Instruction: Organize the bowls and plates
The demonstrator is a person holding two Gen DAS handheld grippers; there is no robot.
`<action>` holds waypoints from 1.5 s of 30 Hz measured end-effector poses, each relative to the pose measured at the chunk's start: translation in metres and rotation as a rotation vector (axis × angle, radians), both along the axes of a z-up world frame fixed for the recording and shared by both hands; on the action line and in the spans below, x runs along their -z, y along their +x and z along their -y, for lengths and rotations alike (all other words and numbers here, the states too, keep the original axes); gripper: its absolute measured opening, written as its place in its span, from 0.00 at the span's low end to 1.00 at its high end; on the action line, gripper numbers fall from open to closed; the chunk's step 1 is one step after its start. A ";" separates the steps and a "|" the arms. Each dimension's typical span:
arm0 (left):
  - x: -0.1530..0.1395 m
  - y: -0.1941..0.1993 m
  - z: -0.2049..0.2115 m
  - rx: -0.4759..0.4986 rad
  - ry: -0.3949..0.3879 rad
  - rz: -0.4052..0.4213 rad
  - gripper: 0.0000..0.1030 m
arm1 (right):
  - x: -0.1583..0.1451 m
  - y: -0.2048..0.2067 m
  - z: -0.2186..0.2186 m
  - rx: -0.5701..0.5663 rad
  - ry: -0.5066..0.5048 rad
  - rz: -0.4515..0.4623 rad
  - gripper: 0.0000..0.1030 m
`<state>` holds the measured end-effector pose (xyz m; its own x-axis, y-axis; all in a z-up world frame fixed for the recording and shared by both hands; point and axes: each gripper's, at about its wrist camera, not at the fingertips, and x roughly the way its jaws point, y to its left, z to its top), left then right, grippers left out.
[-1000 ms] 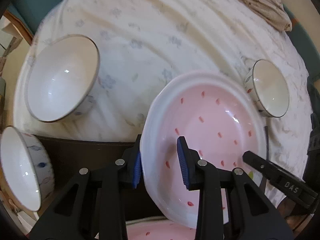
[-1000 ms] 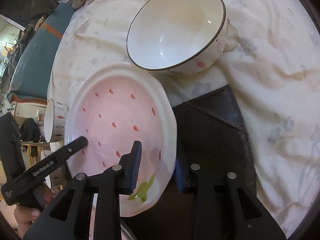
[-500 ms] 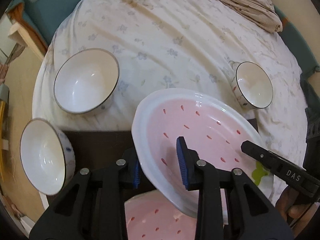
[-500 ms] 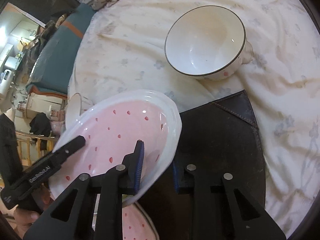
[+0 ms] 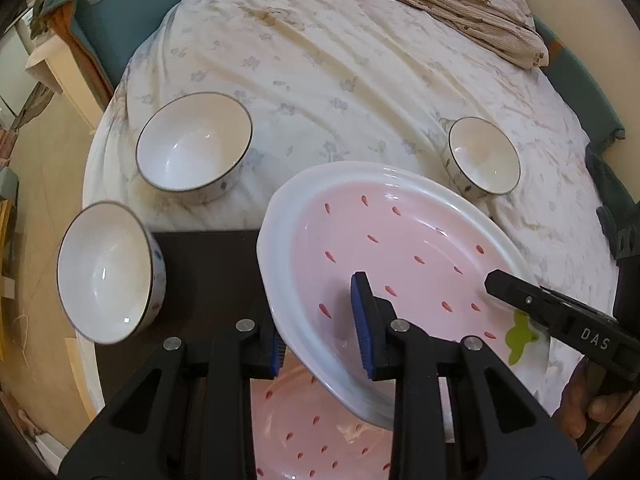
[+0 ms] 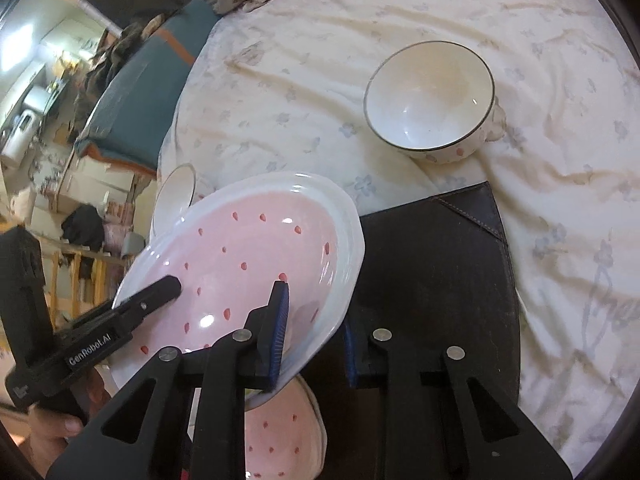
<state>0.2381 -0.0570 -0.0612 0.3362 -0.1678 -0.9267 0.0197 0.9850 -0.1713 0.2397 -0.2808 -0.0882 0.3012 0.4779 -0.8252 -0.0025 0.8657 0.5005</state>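
Both grippers carry one pink strawberry plate (image 5: 400, 248) between them, lifted clear of the dark mat (image 5: 208, 268) and tilted, its far edge higher than its near edge. Left gripper (image 5: 320, 330): closed on the plate's left rim, one blue pad inside the dish and the other beneath the rim. Right gripper (image 6: 312, 330): closed likewise on the right rim, inner pad on the pink face, outer pad under the edge. A second pink plate (image 5: 320, 432) lies directly below on the near part of the mat. Three bowls stand apart: one on the mat's left edge (image 5: 108, 272), one on the floral sheet (image 5: 320, 60) at far left (image 5: 194, 146), one at far right (image 5: 484, 154). Judgement: step in hand is stacking the carried plate onto the lower one. To do well: level the plate first, since the tilt loads the pads unevenly and glazed ceramic could slip; keep both hands at matched height and spacing; centre over the lower plate; lower slowly until the rims nest; release both sides together. Risk: one-sided release would drop an edge onto ceramic, and the bedding beneath is soft.
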 end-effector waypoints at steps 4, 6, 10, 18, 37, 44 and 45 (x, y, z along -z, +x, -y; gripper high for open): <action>0.003 -0.018 -0.006 -0.008 -0.008 -0.010 0.24 | 0.000 -0.014 -0.004 -0.009 0.001 -0.007 0.25; 0.004 -0.029 -0.011 -0.011 -0.017 -0.012 0.24 | 0.001 -0.023 -0.006 -0.008 0.002 -0.010 0.25; 0.010 -0.051 -0.022 -0.029 -0.036 -0.030 0.24 | 0.002 -0.042 -0.014 -0.020 -0.004 -0.020 0.25; 0.008 -0.084 -0.036 -0.031 -0.017 -0.017 0.24 | 0.005 -0.077 -0.034 -0.052 -0.009 -0.040 0.25; 0.010 -0.129 -0.052 -0.018 0.059 0.013 0.24 | 0.016 -0.126 -0.065 -0.078 0.003 -0.066 0.25; 0.017 -0.125 -0.056 -0.013 0.050 -0.011 0.24 | 0.022 -0.126 -0.071 -0.078 0.000 -0.087 0.25; 0.019 -0.125 -0.057 -0.017 0.042 -0.024 0.25 | 0.024 -0.126 -0.071 -0.077 0.003 -0.093 0.25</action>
<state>0.1133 0.0000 -0.0805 0.3162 -0.1234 -0.9406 -0.0012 0.9915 -0.1304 0.1138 -0.2098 -0.1120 0.1857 0.4994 -0.8462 -0.0224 0.8631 0.5045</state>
